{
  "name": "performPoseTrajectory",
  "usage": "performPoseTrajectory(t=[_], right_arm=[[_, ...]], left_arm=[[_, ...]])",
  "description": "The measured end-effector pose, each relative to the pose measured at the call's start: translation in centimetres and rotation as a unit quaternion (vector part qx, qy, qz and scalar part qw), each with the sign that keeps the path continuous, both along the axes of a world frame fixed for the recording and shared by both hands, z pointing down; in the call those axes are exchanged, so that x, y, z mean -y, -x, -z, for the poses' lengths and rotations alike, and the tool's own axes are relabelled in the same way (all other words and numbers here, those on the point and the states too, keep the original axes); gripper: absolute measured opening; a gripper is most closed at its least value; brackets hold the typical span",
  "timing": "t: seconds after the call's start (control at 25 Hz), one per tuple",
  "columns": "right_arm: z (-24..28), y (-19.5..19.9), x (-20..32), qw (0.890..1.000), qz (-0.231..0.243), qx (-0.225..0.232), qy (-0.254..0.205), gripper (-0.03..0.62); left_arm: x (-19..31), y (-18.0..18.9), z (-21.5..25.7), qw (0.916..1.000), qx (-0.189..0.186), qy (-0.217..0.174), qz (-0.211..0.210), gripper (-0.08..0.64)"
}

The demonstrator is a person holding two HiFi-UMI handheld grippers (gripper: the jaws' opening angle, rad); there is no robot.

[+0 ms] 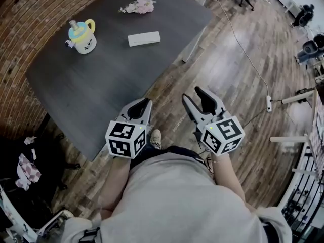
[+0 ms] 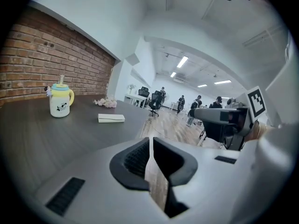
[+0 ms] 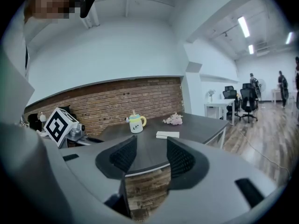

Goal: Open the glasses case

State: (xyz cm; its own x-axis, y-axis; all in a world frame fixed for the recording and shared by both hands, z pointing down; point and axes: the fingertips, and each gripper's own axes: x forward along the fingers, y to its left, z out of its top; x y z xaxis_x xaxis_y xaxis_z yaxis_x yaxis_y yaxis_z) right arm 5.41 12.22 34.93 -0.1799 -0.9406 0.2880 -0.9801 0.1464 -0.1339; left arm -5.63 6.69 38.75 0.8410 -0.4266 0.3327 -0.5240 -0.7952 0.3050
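Observation:
The glasses case [image 1: 144,38] is a flat white box lying closed on the dark grey table [image 1: 101,95], far side of the middle; it also shows in the left gripper view [image 2: 111,118] and the right gripper view [image 3: 167,135]. Both grippers are held off the table's near corner, well short of the case. My left gripper [image 1: 143,103] [image 2: 150,143] points at the table edge with its jaws together and nothing in them. My right gripper [image 1: 193,94] [image 3: 150,154] hangs over the wooden floor, jaws apart and empty.
A yellow and blue lidded cup [image 1: 82,36] stands left of the case, and a small bunch of pink flowers [image 1: 137,5] lies at the table's far edge. A brick wall runs behind. A power strip [image 1: 269,103] with its cable lies on the floor at right; office chairs stand beyond.

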Motion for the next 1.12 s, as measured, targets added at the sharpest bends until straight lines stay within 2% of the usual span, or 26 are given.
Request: performPoseTrajectory(t=[0.2,0.6,1.12], right_arm=[[-0.5,0.1,2.8,1.0,0.002,0.007,0.014,0.195],[-1.6,-0.6,4.4,0.999,-0.006,0.029,0.035,0.195],[-2.3,-1.9,11.3,0.998,0.037,0.036,0.046,0.195]], left_arm=[[2.5,-0.6,-0.5,0.9999,-0.004,0.011,-0.004,0.041],[3.2,-1.1,-2.5,0.9989,0.006,0.046,-0.011,0.041],[8.5,0.8,-3.3,0.996,0.014,0.06,0.065,0.041]])
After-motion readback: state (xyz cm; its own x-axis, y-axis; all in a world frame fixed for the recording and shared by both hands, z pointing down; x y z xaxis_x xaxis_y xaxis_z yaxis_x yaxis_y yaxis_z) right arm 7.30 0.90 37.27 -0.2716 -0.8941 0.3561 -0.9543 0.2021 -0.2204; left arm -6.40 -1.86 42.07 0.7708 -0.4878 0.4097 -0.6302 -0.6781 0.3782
